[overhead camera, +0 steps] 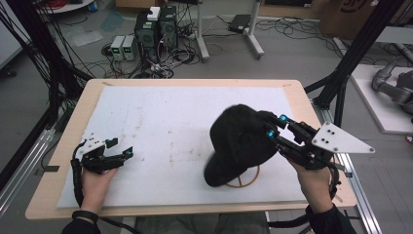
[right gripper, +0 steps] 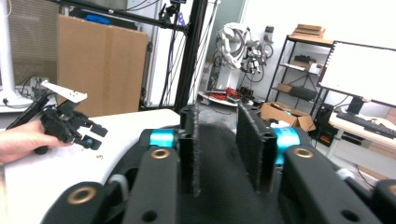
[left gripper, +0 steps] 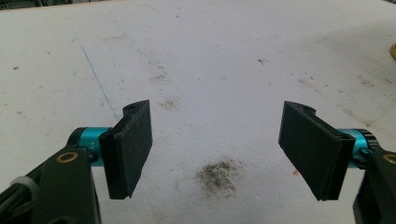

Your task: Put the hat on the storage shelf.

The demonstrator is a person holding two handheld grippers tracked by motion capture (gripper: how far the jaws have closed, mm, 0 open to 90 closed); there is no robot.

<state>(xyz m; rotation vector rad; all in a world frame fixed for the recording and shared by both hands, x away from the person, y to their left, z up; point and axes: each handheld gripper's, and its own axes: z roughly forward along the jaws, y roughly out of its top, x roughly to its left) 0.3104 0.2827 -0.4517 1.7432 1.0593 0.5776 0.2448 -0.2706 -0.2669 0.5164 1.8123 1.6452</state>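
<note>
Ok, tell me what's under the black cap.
A tan wooden ring pokes out beneath the black cap on the white mat. The rest of the ring, and anything else underneath, is covered.

left tool [overhead camera: 127,153]: black, teal collars, brass screws | right tool [overhead camera: 274,126]: black, grey three-cornered plate | sleeves: dark | left wrist: black band [overhead camera: 85,215]

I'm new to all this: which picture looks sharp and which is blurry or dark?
Left gripper view: crisp, evenly lit white mat, stains clear. Right gripper view: its own jaws and the black cap close up are soft and dark. High view: slightly soft, dim room edges.
</note>
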